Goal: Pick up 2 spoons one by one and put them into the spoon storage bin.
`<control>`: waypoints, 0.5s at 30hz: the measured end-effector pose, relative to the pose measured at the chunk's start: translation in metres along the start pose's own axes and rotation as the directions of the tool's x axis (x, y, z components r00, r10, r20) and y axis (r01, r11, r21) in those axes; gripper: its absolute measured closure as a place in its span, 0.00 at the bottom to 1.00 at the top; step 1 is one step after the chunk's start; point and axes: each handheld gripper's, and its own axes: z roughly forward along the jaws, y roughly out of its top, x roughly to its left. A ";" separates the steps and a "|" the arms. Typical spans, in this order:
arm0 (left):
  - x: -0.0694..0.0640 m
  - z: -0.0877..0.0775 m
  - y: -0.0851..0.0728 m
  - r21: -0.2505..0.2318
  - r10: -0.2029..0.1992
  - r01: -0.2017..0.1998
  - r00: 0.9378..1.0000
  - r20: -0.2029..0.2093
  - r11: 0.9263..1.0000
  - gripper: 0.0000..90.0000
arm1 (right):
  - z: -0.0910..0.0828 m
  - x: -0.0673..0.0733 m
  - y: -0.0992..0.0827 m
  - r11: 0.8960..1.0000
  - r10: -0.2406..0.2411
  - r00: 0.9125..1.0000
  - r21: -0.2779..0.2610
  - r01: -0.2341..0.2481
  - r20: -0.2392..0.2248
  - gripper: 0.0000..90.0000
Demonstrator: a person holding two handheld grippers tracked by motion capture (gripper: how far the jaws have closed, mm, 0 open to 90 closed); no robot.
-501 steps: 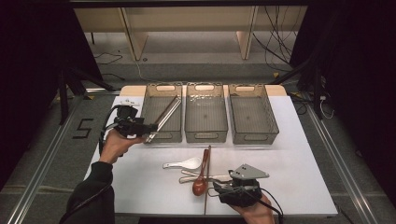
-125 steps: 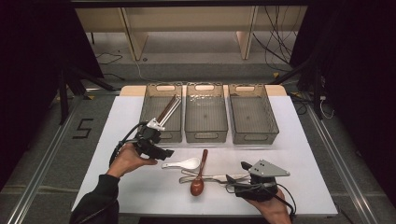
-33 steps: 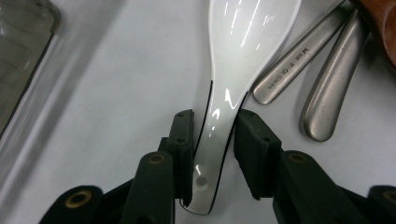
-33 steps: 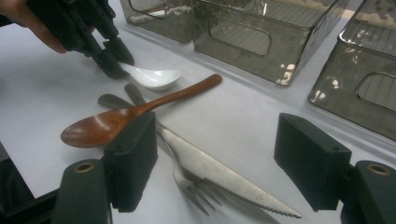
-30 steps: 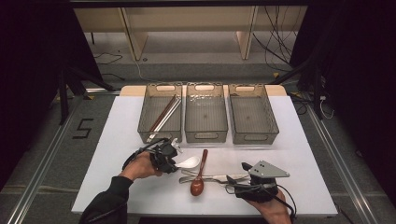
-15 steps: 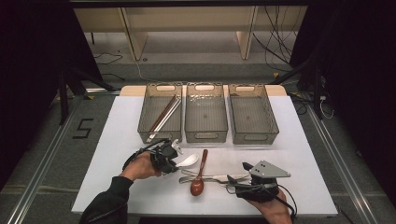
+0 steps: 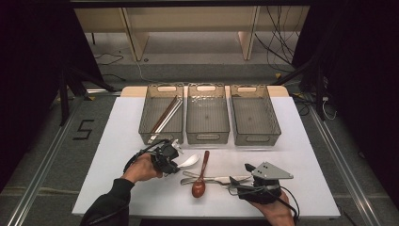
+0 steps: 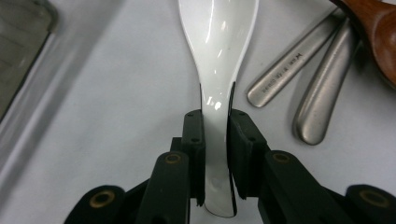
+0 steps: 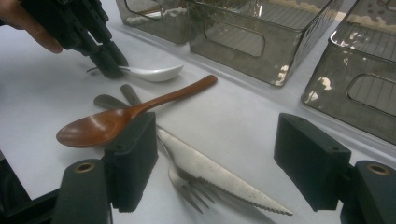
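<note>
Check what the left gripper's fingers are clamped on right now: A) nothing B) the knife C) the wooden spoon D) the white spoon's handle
D: in the left gripper view the left gripper has both fingers pressed on the white spoon handle.

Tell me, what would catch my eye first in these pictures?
Probably the white spoon at the near left of the table, its handle pinched between the black fingers of the left gripper. Next, three clear bins in a row farther back, with a wooden spoon, knife and fork in front.
</note>
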 end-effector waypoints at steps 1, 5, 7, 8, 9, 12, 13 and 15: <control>0.000 0.000 0.000 -0.005 -0.009 0.009 1.000 0.005 1.000 0.86 | 0.000 0.000 0.000 1.000 0.000 1.000 0.000 0.000 0.000 0.34; 0.002 -0.001 -0.001 -0.012 -0.027 0.028 1.000 0.009 1.000 0.86 | 0.000 0.000 0.000 1.000 0.001 1.000 0.002 -0.001 0.001 0.34; 0.004 -0.001 -0.002 -0.021 -0.039 0.039 0.999 0.016 0.999 0.86 | 0.000 0.000 0.000 1.000 0.001 1.000 0.002 -0.001 0.000 0.34; 0.004 -0.002 -0.003 -0.024 -0.045 0.046 0.999 0.018 0.999 0.86 | 0.000 0.000 0.000 1.000 -0.001 1.000 0.001 0.001 0.001 0.34; 0.004 -0.002 -0.003 -0.031 -0.048 0.048 0.999 0.015 0.998 0.86 | 0.000 0.000 0.000 1.000 -0.001 1.000 0.001 0.001 0.001 0.34; 0.005 -0.005 -0.003 -0.045 -0.049 0.051 0.998 0.028 0.998 0.86 | 0.000 0.000 0.000 1.000 0.001 1.000 0.001 -0.001 0.001 0.34; 0.005 -0.006 -0.003 -0.056 -0.057 0.059 0.998 0.038 0.997 0.86 | 0.000 0.000 0.000 1.000 0.001 1.000 0.002 -0.001 0.001 0.34; 0.005 -0.008 -0.002 -0.064 -0.061 0.064 0.997 0.048 0.996 0.86 | 0.000 0.000 0.000 1.000 0.000 1.000 0.001 0.000 0.002 0.34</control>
